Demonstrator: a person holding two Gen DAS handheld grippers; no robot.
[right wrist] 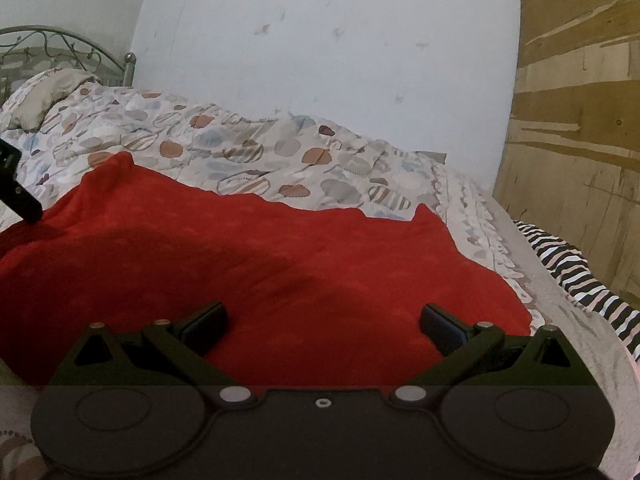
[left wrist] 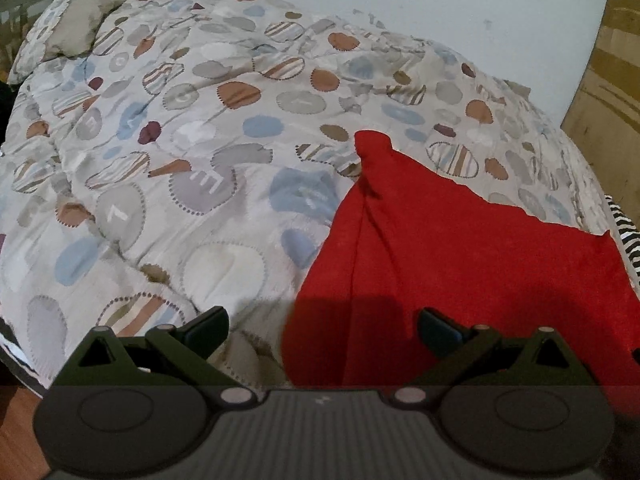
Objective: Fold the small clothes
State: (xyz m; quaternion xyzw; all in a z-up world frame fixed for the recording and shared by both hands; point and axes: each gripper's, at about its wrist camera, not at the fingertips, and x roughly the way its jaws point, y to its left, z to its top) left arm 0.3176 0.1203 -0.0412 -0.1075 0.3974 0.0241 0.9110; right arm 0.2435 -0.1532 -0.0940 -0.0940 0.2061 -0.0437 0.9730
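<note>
Lying flat on a patterned quilt (left wrist: 192, 128), a red cloth (right wrist: 256, 256) is seen. The left gripper (left wrist: 323, 326) and right gripper (right wrist: 323, 322) are held spread wide above it, empty.

Red cloth (right wrist: 256, 264): matt, fuzzy fleece-like nap. Quilt (left wrist: 192, 168): printed woven cotton look, wrinkled, matt. Grippers (left wrist: 322, 326) (right wrist: 322, 322): matt black plastic (small dull metal pins). Headboard (right wrist: 48, 46): metal, slight sheen. Wall (right wrist: 320, 48): matt paint, scuffed. Panel (right wrist: 576, 120): rough bare wood.
</note>
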